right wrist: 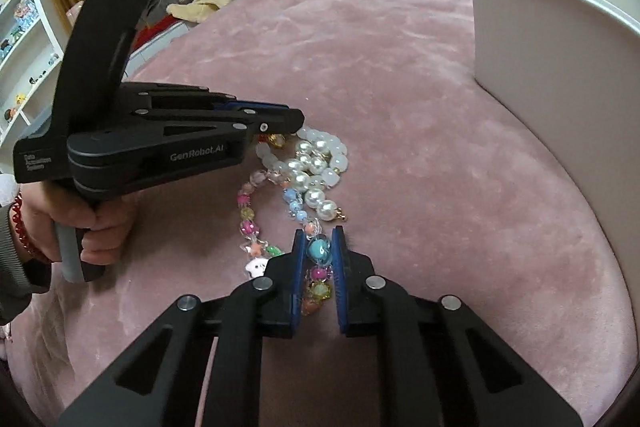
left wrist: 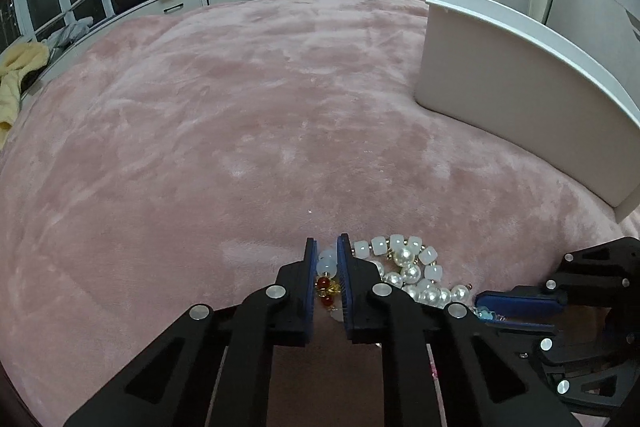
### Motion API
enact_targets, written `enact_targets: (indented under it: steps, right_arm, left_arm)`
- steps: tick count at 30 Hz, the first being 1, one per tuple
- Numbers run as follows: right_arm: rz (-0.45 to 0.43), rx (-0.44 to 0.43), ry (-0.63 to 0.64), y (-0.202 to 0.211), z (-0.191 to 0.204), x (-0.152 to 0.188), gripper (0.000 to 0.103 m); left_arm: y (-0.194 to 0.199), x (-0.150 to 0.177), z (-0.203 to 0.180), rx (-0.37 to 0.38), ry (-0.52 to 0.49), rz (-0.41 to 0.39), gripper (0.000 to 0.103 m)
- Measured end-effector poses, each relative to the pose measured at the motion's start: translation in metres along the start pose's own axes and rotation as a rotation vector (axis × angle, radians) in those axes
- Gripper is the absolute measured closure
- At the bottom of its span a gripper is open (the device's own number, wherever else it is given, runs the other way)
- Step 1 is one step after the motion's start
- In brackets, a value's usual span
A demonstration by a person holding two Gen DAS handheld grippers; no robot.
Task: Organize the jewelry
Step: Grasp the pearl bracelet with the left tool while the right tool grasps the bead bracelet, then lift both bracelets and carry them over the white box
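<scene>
Pink plush bedding [left wrist: 200, 107] carries a tangled heap of jewelry beside a white box [left wrist: 520, 79]. On it the left gripper [left wrist: 327, 267] is closed around a milky bead bracelet [left wrist: 326, 263], while the right gripper [right wrist: 319, 251] pinches a colorful bead string [right wrist: 319, 251]. A pearl strand [right wrist: 316, 167] lies knotted across both, so pulling apart could drag the whole heap or snap a cord.

"GenRobot.AI" on left gripper [right wrist: 280, 131] body.
</scene>
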State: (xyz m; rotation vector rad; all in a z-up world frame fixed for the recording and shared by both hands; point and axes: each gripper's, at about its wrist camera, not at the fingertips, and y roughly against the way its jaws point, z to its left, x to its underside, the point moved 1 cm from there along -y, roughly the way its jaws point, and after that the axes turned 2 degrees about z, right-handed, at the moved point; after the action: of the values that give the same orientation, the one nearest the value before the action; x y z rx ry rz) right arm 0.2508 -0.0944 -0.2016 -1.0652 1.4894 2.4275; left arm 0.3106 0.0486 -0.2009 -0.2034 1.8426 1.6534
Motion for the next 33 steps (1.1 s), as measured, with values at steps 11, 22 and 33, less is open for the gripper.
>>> enact_targets:
  steps: [11,22,33]
  right_arm:
    - [-0.091,0.001,-0.045,0.027,-0.007,-0.003,0.090]
    - [-0.168,-0.012,-0.052,0.055,-0.005,-0.004,0.090]
    - [-0.259,-0.034,-0.055,0.093,-0.002,-0.009,0.090]
  left_arm:
    - [0.024,0.005,0.004,-0.015,-0.008,-0.022,0.088]
    - [0.063,-0.005,0.014,-0.040,0.015,-0.086,0.088]
    - [0.094,-0.006,0.004,-0.037,0.020,-0.132,0.088]
